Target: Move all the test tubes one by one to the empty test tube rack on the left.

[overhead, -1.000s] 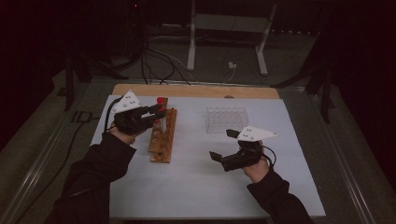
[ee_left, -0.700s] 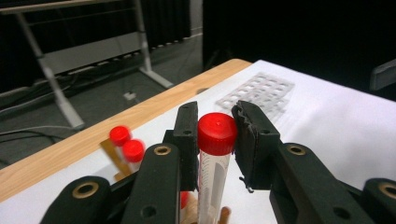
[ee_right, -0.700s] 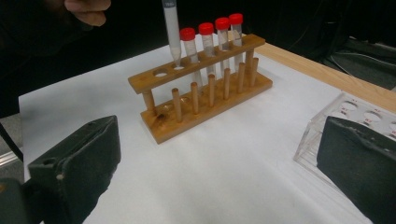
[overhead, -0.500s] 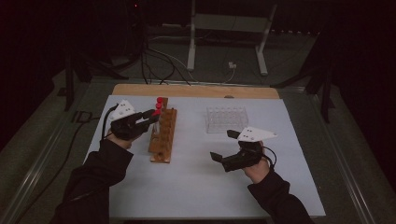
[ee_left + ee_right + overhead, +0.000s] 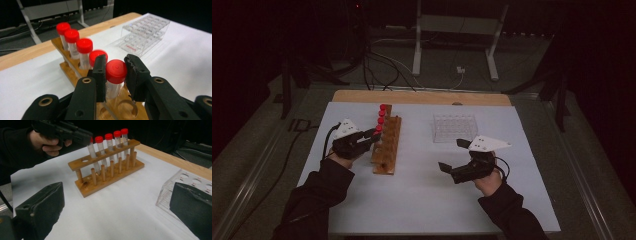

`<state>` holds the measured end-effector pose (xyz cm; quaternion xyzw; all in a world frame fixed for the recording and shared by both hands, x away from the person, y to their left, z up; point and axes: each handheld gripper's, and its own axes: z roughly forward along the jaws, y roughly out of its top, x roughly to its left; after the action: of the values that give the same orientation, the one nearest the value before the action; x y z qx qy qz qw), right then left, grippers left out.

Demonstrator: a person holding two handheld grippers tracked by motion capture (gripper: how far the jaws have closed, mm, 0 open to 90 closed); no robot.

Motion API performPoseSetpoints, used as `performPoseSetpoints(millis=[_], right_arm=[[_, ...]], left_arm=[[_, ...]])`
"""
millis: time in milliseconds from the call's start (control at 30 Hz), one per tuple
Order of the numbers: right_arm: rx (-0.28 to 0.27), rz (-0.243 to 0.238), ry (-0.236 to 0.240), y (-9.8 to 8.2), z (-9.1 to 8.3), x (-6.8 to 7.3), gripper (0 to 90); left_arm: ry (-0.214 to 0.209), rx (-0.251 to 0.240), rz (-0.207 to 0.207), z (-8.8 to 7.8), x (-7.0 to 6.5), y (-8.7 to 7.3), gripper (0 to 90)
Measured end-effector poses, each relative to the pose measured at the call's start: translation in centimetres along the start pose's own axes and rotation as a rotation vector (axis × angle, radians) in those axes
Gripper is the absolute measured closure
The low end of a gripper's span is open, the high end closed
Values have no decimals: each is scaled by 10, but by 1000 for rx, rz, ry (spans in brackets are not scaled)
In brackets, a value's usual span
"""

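Note:
A wooden tube rack (image 5: 387, 150) lies left of centre on the white table cover. Several red-capped tubes (image 5: 84, 46) stand in its far holes. My left gripper (image 5: 115, 62) is shut on the red cap of one more tube (image 5: 116, 71), which passes down through the rack's top bar (image 5: 100, 157) next to the others. From the right gripper view the left gripper (image 5: 85, 136) hides that tube's cap, and its clear body (image 5: 92, 152) shows below. My right gripper (image 5: 452, 156) hovers open over the table's right half, nothing between its jaws.
A clear plastic rack (image 5: 453, 127) with several empty wells sits at the back right, close to the right gripper's far jaw. Two near holes of the wooden rack (image 5: 72, 75) are empty. A wooden strip (image 5: 422, 96) runs along the table's far edge.
My left gripper has come down with the tube onto the wooden rack. The right gripper has kept still.

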<state>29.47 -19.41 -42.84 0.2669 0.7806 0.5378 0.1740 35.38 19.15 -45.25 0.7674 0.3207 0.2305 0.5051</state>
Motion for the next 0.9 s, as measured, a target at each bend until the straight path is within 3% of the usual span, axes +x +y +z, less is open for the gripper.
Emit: performPoseSetpoints(millis=[233,433,533,667,700,733,833,900], right_arm=[[-1,7,2,0,0,-1,0],[2,11,0,0,0,-2,0],[3,14,1,-1,0,-3,0],[0,14,0,0,-1,-3,0],[-3,13,1,0,-1,-3,0],[-4,12,1,0,-2,-3,0],[-7,13,0,0,-3,-3,0],[-7,13,-2,0,-4,-3,0]], left_arm=[[8,43,21,1,-2,5,720],[8,117,84,5,-5,17,722],[5,145,81,8,-4,20,720],[-11,120,45,7,-2,16,710],[-26,114,40,6,-1,15,683],[-24,115,40,5,-2,15,578],[-46,93,45,-3,-4,19,386],[-42,76,48,-9,-7,22,307]])
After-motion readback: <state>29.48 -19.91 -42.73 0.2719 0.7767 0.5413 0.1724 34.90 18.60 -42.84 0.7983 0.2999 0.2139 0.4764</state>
